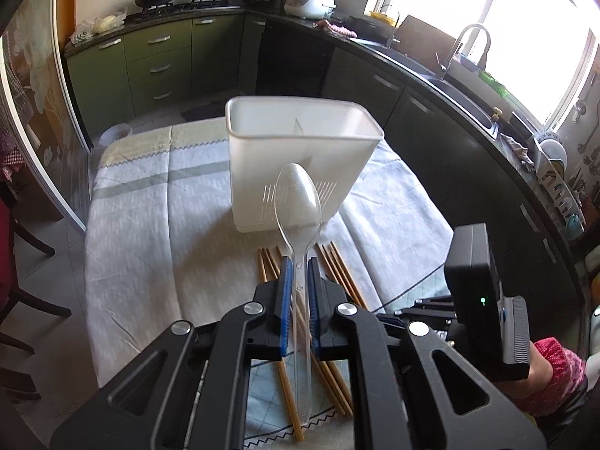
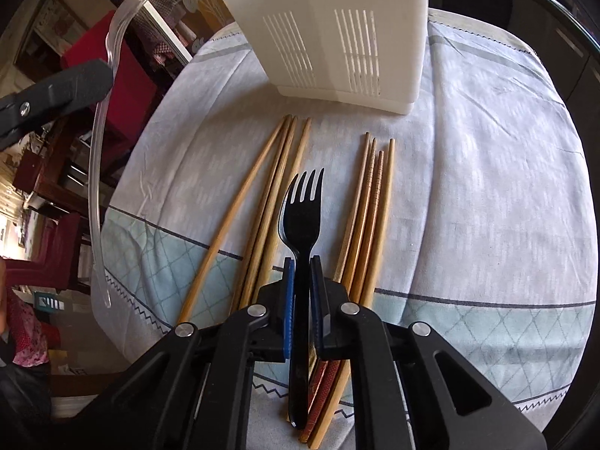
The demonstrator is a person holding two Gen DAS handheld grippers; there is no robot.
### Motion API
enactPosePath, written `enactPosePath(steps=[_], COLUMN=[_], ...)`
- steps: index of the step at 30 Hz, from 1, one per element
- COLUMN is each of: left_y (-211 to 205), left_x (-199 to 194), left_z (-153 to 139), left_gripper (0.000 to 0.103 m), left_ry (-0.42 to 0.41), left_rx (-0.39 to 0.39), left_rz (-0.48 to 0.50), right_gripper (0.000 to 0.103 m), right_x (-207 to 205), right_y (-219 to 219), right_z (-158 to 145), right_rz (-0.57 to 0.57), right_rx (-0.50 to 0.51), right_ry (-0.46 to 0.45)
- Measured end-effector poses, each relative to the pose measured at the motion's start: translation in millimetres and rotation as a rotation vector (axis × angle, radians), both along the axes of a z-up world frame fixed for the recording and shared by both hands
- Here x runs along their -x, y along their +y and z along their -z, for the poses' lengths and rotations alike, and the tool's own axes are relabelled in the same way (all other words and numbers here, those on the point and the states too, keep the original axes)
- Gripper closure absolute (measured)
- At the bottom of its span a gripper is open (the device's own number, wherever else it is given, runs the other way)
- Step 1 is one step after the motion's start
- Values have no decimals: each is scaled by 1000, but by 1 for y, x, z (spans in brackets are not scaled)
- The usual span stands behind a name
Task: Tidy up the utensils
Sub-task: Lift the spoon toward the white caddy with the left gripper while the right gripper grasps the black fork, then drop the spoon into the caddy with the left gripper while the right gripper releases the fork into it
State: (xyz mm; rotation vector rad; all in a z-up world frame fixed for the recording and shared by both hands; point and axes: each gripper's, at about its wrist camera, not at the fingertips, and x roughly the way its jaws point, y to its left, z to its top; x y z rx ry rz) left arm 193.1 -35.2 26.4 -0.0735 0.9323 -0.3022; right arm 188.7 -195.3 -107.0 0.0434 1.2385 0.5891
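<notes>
Left wrist view: left gripper (image 1: 299,262) pinches the handle of a clear plastic spoon (image 1: 298,202), bowl raised in front of the white slotted utensil holder (image 1: 300,150) standing on the cloth-covered counter (image 1: 150,225). Wooden chopsticks (image 1: 337,266) lie below.

Right wrist view: right gripper (image 2: 302,262) pinches a black plastic fork (image 2: 302,210) by its handle, tines toward the holder, between two chopstick groups on the cloth.

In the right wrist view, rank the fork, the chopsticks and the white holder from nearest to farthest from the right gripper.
1. Fork: clamped in the right gripper.
2. Chopsticks: lying on the cloth on both sides of the fork.
3. White holder: upright beyond the chopstick tips, at the top.
</notes>
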Motion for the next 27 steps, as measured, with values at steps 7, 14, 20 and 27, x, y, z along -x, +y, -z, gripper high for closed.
enactPosePath(steps=[7,14,20,27], left_y=[-7,-26,-35,-28], left_x=[-34,-66,-89,-98], left_z=[-78,-104,-67,-17], left_gripper=[95,94,94,94], left_ry=[-280,-641,-708,-593], left_rx=[65,14,-48,-76], left_rz=[-63,-161,-217,-226], right_gripper=[94,94,94,94], right_x=[5,19,20,13], right_y=[-43,-65,-81,-85], right_z=[-16,-32,-52,-89], right_rz=[31,45,55,64], right_rx=[-209,-274,-309,-338], right_ry=[-38,-81,-148,-250])
